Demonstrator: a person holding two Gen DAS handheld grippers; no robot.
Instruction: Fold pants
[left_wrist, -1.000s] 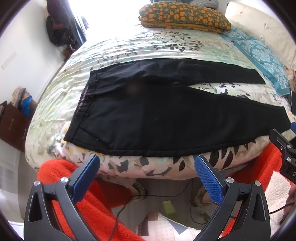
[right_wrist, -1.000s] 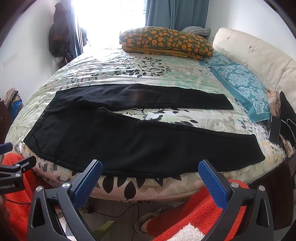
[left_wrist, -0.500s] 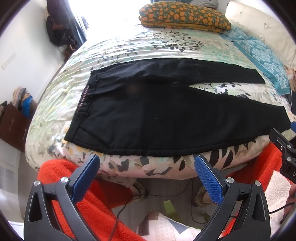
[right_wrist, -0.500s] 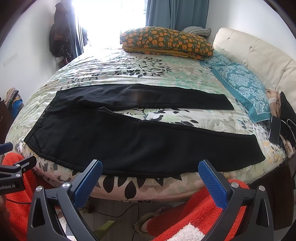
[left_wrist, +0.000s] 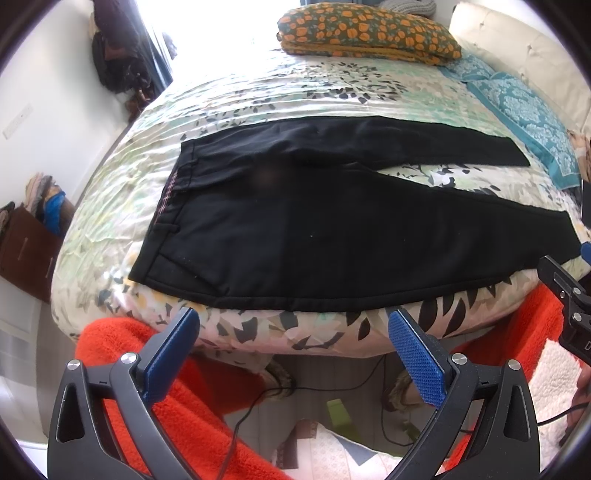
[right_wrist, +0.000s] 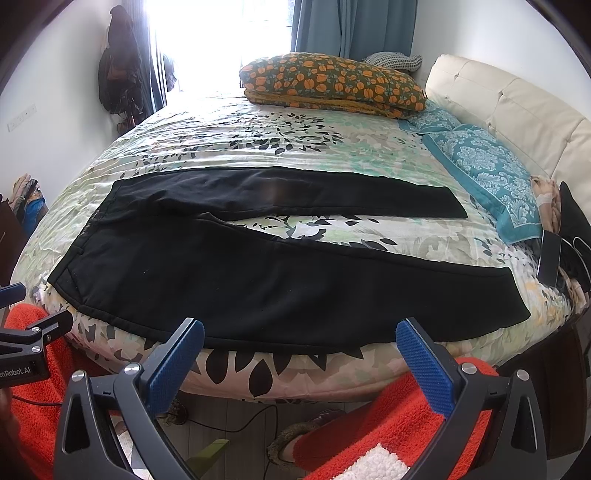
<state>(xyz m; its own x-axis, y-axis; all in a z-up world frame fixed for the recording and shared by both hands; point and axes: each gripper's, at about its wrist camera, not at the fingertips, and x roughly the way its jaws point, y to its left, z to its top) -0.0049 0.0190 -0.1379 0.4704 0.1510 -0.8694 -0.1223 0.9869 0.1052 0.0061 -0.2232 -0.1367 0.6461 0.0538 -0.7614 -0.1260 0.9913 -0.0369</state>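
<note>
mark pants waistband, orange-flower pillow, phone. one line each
pants waistband (left_wrist: 170, 201): left wrist view, on the striped inner band at the pants' left end.
orange-flower pillow (right_wrist: 332, 79): right wrist view, middle of its top face.
phone (right_wrist: 549, 260): right wrist view, centre of its dark screen.

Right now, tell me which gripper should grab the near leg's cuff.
Right. The right gripper hangs open nearer the cuff end of the pants; the left gripper, also open, faces the waistband end.
</note>
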